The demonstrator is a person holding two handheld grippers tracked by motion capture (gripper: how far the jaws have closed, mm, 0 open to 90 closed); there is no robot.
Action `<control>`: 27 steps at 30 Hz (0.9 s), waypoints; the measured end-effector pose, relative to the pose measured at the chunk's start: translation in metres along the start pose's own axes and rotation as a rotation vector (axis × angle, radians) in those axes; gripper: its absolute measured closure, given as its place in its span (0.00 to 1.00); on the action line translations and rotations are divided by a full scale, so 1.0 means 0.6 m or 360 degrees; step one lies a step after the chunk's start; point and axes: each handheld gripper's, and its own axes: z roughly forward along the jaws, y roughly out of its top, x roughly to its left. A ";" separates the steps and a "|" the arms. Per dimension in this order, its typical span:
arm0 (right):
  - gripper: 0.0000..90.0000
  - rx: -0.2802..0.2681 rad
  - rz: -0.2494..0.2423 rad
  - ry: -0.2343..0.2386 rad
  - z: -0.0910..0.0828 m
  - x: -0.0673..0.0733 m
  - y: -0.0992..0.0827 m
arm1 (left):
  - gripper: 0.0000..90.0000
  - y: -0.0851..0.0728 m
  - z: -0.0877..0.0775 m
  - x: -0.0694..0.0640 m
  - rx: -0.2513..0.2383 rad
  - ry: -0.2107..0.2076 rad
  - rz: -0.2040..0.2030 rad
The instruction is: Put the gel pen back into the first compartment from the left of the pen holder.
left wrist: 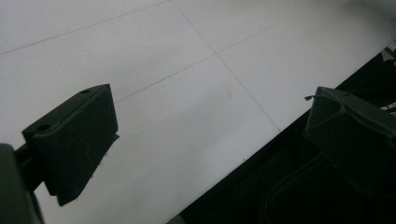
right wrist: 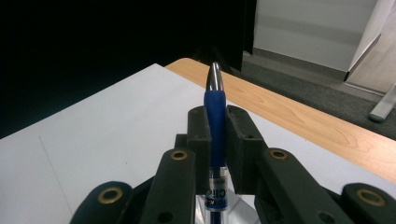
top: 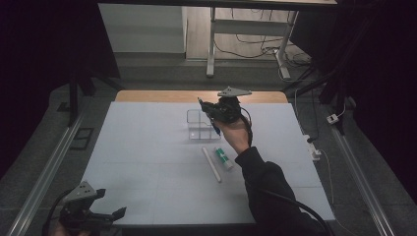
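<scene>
- High view: my right claw [top: 212,112] is raised above the white surface [top: 147,162], just above centre frame, beside a clear box [top: 196,125] that stands on the surface.
- Right claw is clenched on a blue pen [right wrist: 215,112]; in the right gripper view the pads press both sides of the blue grip, and the silver tip points up and away from the camera at frame centre.
- Pen barrel runs down between the jaws to the bottom edge of that view; printed label visible, unreadable.
- High view, below and right of the right claw: a white stick [top: 212,164] and a small white-and-green tube [top: 222,158] lie on the surface, just beside each other, near my sleeve.
- My left claw [top: 105,216] sits at lower left of the high view, at the near edge of the surface.
- Left gripper view: left claw [left wrist: 210,135] released, jaws wide apart, bare white surface between them.
</scene>
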 end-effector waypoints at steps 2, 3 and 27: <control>0.89 -0.0006 0.0005 0.0000 0.005 0.000 0.002 | 0.03 0.000 0.000 0.000 0.0000 0.0000 0.0004; 0.89 -0.0007 0.0002 -0.0004 0.008 0.000 0.004 | 0.03 0.000 0.000 0.000 0.0000 -0.0001 0.0000; 0.89 -0.0075 -0.0045 0.0011 0.077 0.018 0.043 | 0.01 0.000 -0.001 0.002 -0.0006 -0.0023 0.0001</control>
